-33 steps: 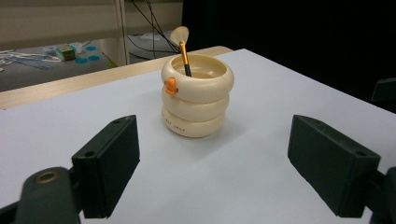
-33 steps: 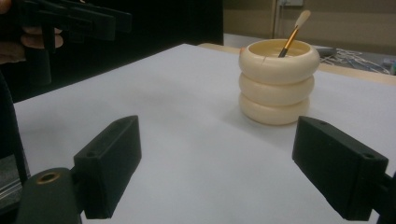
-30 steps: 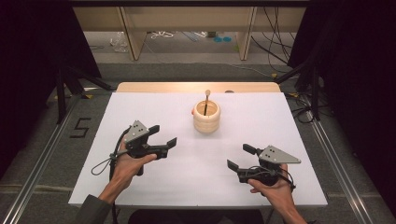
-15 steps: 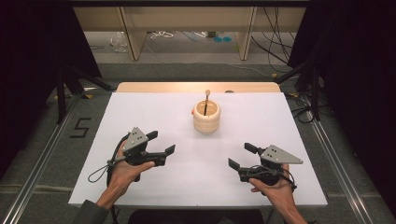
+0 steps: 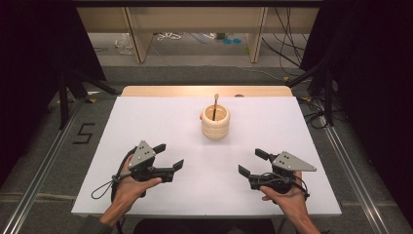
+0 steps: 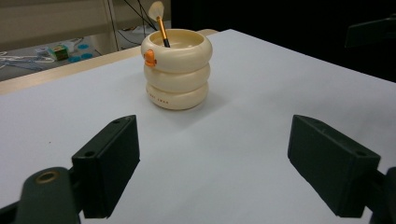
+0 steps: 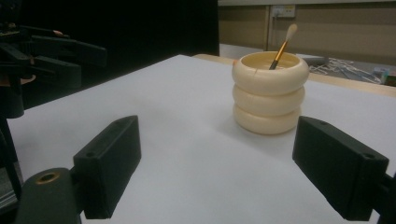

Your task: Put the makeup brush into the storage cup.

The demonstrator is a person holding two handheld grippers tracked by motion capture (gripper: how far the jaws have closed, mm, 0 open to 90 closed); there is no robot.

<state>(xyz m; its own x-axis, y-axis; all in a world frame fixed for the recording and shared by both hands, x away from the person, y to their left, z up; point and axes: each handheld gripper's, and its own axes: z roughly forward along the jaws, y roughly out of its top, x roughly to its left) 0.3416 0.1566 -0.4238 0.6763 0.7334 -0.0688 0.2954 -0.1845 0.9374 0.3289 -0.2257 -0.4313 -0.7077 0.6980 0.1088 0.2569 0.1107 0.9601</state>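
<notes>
A white surface [image 5: 160,122] spans the frame's middle, the left tongs [image 5: 169,156] at lower left and the right tongs [image 5: 248,163] at lower right both spread wide and empty, while the cream ringed cup [image 5: 215,122] stands upper centre, holding a small brush [image 5: 215,103].
</notes>
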